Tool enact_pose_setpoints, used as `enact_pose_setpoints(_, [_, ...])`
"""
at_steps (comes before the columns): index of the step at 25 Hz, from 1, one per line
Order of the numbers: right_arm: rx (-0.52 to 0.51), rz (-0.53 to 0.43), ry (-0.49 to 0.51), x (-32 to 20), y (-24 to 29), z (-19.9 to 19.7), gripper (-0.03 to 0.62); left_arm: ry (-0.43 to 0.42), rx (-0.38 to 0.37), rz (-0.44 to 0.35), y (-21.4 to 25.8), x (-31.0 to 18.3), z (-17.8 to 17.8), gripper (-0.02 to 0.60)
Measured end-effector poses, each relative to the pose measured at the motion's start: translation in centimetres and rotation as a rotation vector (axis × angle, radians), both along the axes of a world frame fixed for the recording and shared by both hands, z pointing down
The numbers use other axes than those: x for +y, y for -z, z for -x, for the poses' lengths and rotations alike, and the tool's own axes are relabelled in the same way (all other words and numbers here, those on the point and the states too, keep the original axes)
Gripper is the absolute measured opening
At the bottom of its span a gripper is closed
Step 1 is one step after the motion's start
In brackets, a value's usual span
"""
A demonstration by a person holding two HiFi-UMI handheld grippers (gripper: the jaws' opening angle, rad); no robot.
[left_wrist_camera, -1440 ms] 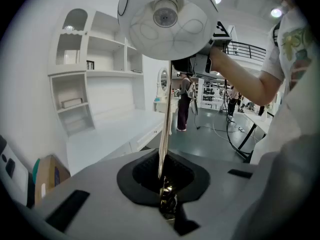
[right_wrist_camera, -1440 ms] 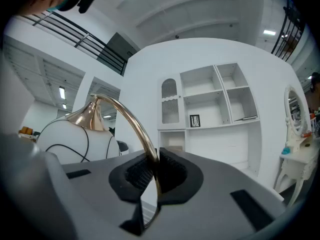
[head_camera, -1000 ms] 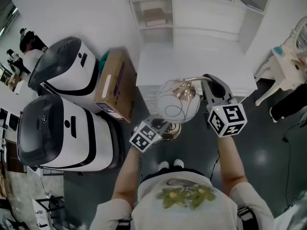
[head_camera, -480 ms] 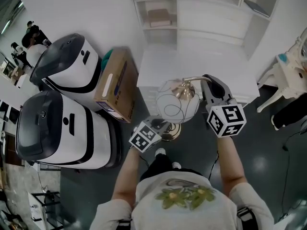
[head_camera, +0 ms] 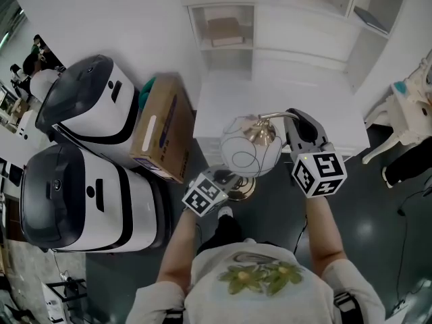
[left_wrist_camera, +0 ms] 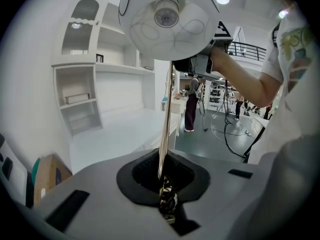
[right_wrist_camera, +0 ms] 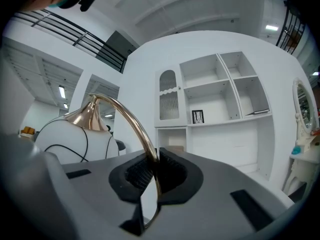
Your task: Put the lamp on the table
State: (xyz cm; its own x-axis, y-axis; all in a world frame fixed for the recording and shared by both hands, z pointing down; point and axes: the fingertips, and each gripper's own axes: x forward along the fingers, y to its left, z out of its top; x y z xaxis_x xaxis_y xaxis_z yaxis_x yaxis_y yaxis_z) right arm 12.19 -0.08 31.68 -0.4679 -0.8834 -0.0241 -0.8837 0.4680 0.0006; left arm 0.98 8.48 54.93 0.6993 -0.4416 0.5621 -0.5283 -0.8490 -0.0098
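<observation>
White room, open shelving (head_camera: 270,19) on the far wall, white bench (head_camera: 317,93) below it, dark floor (head_camera: 270,214) underfoot. Not on the bench: the lamp (head_camera: 250,147) hangs in the air before its near edge, held between both my tongs, with its brass foot (head_camera: 241,189) over the floor. My left tongs (left_wrist_camera: 165,191) are nipped tight on the thin straight stem (left_wrist_camera: 165,124), low down. My right tongs (right_wrist_camera: 152,171) are pinched on the curved brass neck (right_wrist_camera: 125,119), beside the white globe shade (right_wrist_camera: 70,139). Left of the bench are a cardboard box (head_camera: 162,123) and two white-and-black machines (head_camera: 94,100).
</observation>
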Motion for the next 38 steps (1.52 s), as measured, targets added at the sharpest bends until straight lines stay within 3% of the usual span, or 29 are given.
enact_pose_setpoints(13, [-0.001,0.009,-0.097,-10.3,-0.5,3.1,0.04,-0.087,0.013,0.001,-0.4,-11.1,3.6,0.037])
enact_pose_setpoints(20, [0.003,0.001,-0.158,-13.5,-0.7,4.0,0.04,-0.145,0.018,0.01,-0.8,-14.7,4.7,0.035])
enact_pose_setpoints(31, [0.028,0.045,-0.162,-19.2,-2.8,4.5,0.041,-0.152,0.056,0.072,-3.3,-19.4,4.3,0.037])
enact_pose_setpoints(38, [0.049,0.047,-0.109,-23.7,-3.5,5.1,0.041,-0.141,0.059,0.11,-4.8,-23.8,3.5,0.037])
